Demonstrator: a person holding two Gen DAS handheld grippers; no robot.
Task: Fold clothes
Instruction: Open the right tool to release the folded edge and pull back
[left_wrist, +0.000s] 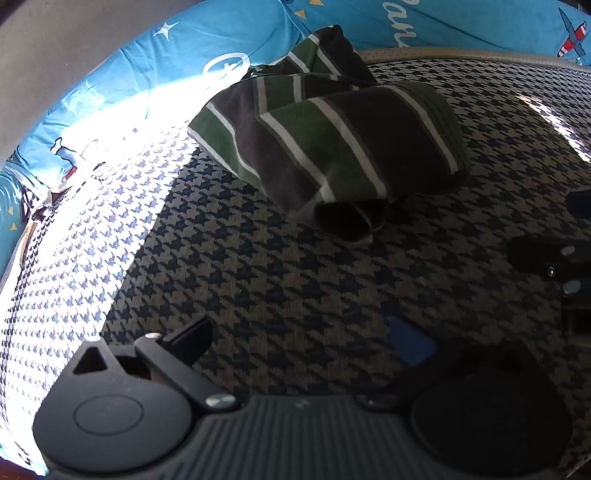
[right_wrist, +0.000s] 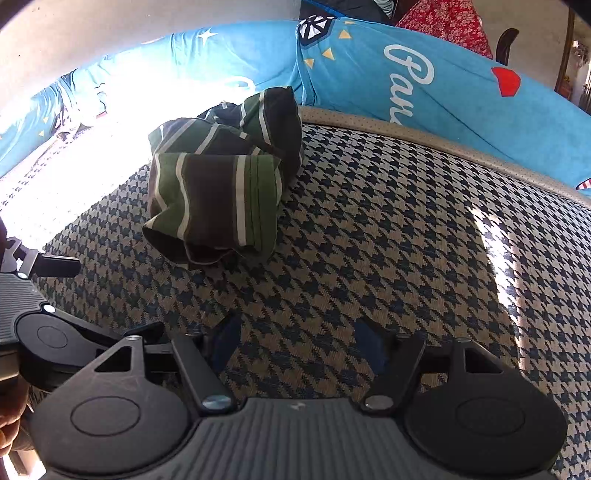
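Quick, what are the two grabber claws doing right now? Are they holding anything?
Left gripper: open, holding nothing.
Right gripper: open, holding nothing.
The folded green, brown and white striped garment lies apart from both on the houndstooth-patterned woven mat.

We see plenty of open room on the houndstooth cushion (right_wrist: 369, 229): the whole right half and lower middle of the right wrist view lie bare. In the left wrist view, the lower left and centre lie bare as well. The one obstacle on it is the striped garment (left_wrist: 332, 147), bundled at upper centre of that view and upper left of the right wrist view. Behind it the blue printed cover (right_wrist: 424, 85) rises across the top of both frames and closes off that side. The left gripper (right_wrist: 55, 295) sits at the left edge of the right wrist view. Our right gripper (right_wrist: 295, 339) has its fingers spread, nothing between them.
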